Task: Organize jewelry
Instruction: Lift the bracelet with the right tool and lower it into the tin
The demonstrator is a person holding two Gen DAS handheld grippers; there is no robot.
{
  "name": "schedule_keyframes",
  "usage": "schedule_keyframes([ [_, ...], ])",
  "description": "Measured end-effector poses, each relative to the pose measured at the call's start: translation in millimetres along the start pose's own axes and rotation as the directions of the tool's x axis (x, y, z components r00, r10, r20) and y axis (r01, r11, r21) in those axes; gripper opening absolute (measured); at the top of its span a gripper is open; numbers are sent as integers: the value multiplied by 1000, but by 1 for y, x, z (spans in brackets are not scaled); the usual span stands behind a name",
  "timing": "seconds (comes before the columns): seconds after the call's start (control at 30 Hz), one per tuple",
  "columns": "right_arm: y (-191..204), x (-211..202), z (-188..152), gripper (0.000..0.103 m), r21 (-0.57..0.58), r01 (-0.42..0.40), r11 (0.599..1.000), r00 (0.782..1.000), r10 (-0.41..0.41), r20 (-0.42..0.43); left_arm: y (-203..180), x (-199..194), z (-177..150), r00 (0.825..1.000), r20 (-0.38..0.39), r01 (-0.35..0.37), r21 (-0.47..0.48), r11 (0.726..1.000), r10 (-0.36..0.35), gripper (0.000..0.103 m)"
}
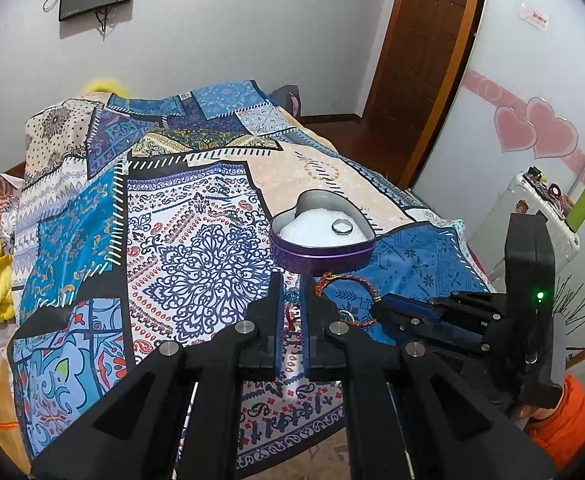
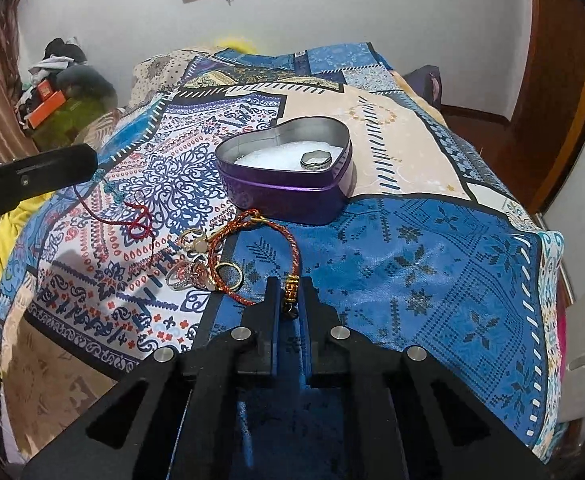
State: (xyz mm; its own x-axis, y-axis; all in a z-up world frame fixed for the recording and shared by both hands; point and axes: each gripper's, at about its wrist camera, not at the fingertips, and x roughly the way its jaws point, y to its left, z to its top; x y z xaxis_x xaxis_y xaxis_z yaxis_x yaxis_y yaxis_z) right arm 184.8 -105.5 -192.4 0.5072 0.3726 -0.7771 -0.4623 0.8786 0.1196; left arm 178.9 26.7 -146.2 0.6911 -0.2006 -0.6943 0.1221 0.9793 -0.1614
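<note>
A purple heart-shaped tin (image 1: 324, 258) (image 2: 288, 196) lined with white padding stands on the patterned cloth and holds a silver ring (image 1: 342, 227) (image 2: 315, 160). My left gripper (image 1: 291, 294) (image 2: 92, 162) is shut on a thin dark red cord with teal beads (image 2: 132, 216) and lifts one end. My right gripper (image 2: 290, 294) (image 1: 376, 308) is shut on the gold beads of a red-and-gold braided bracelet (image 2: 252, 256) (image 1: 348, 284). Several loose rings (image 2: 196, 260) lie in a small pile left of the bracelet.
The patterned blue cloth (image 2: 432, 264) covers a raised bed-like surface that drops off at the right and front edges. A white suitcase (image 1: 532, 216) stands to the right. A wooden door (image 1: 424, 48) is at the back right.
</note>
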Motion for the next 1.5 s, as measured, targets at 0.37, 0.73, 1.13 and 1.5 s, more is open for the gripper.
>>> schedule_keyframes([
  [0.37, -4, -30, 9, 5, 7, 28, 1000, 996, -29, 79, 2, -6, 15, 999, 38, 8, -2, 1000, -8, 6],
  [0.73, -8, -60, 42, 5, 12, 15, 1000, 977, -17, 211, -5, -8, 38, 996, 86, 6, 16, 1000, -7, 6],
  [1.13, -20, -41, 68, 5, 48, -3, 999, 971, -9, 239, -10, 19, 65, 995, 95, 19, 26, 999, -21, 6],
  [1.5, -25, -12, 76, 5, 54, -48, 997, 982, 37, 185, -2, 65, 70, 999, 26, 20, 1, 1000, -20, 6],
])
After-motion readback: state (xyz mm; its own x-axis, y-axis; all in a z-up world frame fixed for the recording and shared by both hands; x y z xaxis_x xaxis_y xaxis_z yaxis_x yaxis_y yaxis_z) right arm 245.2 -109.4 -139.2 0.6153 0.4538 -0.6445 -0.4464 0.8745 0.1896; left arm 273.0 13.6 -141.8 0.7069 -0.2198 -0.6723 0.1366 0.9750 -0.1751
